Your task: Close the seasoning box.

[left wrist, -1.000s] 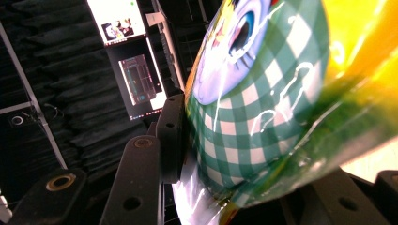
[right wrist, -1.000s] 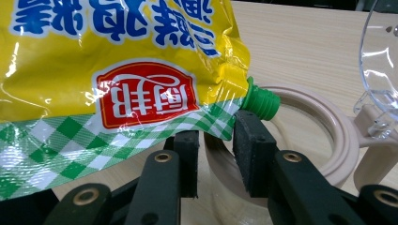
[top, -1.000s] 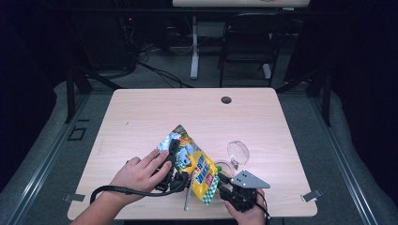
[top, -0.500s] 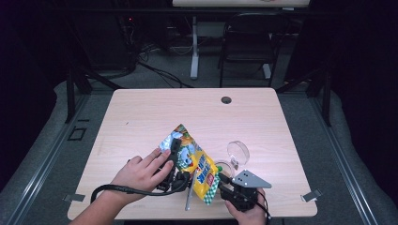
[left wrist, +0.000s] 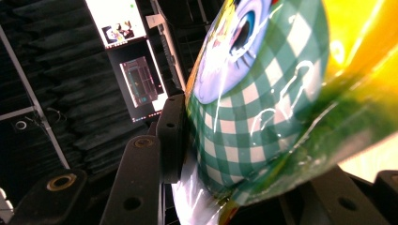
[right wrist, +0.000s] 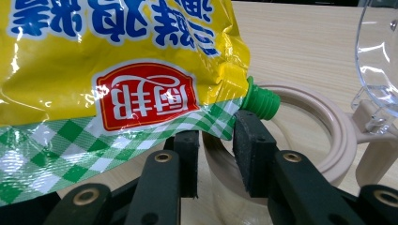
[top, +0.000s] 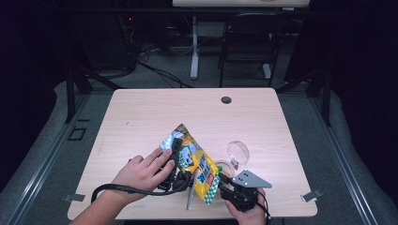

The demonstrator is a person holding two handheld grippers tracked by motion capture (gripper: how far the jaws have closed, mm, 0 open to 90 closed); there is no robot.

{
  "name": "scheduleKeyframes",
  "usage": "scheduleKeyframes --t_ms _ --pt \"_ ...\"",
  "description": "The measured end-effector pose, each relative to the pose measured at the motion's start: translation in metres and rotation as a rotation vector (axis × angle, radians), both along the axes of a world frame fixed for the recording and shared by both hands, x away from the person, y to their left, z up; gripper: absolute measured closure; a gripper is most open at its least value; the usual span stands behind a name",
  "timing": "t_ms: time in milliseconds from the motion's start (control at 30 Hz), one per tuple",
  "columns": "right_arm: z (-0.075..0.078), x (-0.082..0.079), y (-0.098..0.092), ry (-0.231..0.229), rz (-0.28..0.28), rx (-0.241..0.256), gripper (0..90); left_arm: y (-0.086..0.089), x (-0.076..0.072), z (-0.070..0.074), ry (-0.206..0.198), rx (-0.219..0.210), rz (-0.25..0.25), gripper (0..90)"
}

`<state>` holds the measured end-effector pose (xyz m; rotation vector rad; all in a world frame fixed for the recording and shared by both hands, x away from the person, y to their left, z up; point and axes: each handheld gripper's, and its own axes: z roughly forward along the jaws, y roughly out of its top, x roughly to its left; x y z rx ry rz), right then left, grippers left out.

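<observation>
My left tongs [top: 174,146] are clamped on the upper part of the sauce pouch [top: 195,161], one black jaw pressed flat against its green-checked foil in the left gripper view, with the other jaw hidden behind the pack, so I cannot tell exactly how wide they stand, only that the pouch [left wrist: 263,103] is gripped between them. My left hand [top: 141,171] lies over the handle, the cable looping toward the table's near edge. The pouch hangs tilted over the near middle of the table [top: 141,112], its yellow printed face up and its lower corner down by my right tongs [top: 225,185]. In the right gripper view, the green spout [right wrist: 260,101] at that corner points out over the beige rim of the jar [right wrist: 328,136], whose clear lid [right wrist: 380,56] stands tipped open on its hinge. My right tongs [right wrist: 216,159] are part-open just beneath the spout, the pads [right wrist: 253,154] close under the pouch's checked edge without clearly holding it. A grey stick-like tool [top: 189,199] lies on the table just beside the pouch, near the front edge.
</observation>
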<state>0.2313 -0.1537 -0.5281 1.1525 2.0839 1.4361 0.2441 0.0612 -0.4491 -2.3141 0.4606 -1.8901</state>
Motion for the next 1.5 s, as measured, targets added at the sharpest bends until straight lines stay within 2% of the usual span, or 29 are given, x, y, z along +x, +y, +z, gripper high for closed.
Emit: scheduleKeyframes --t_ms 500,867,1000,1200,1400,1500 --pt "0.0 0.0 0.0 0.001 -0.001 0.001 71.8 -0.003 -0.002 0.004 0.0 0.018 -0.001 63.3" --pt "0.001 -0.001 0.0 0.008 0.002 0.004 71.7 -0.004 -0.002 0.007 -0.002 0.018 -0.006 63.3" --pt "0.002 -0.002 0.0 0.01 0.004 0.008 71.7 -0.004 -0.002 0.009 0.009 0.016 -0.004 63.4" --pt "0.002 -0.002 0.0 0.009 0.008 0.016 71.7 -0.005 -0.002 0.011 0.001 0.017 -0.012 63.7" --pt "0.002 -0.002 -0.001 0.011 0.009 0.022 71.8 -0.005 -0.002 0.012 0.009 0.02 -0.012 64.2" --pt "0.002 -0.002 -0.001 0.01 0.01 0.018 71.8 -0.006 -0.002 0.014 0.027 0.023 -0.002 64.4"
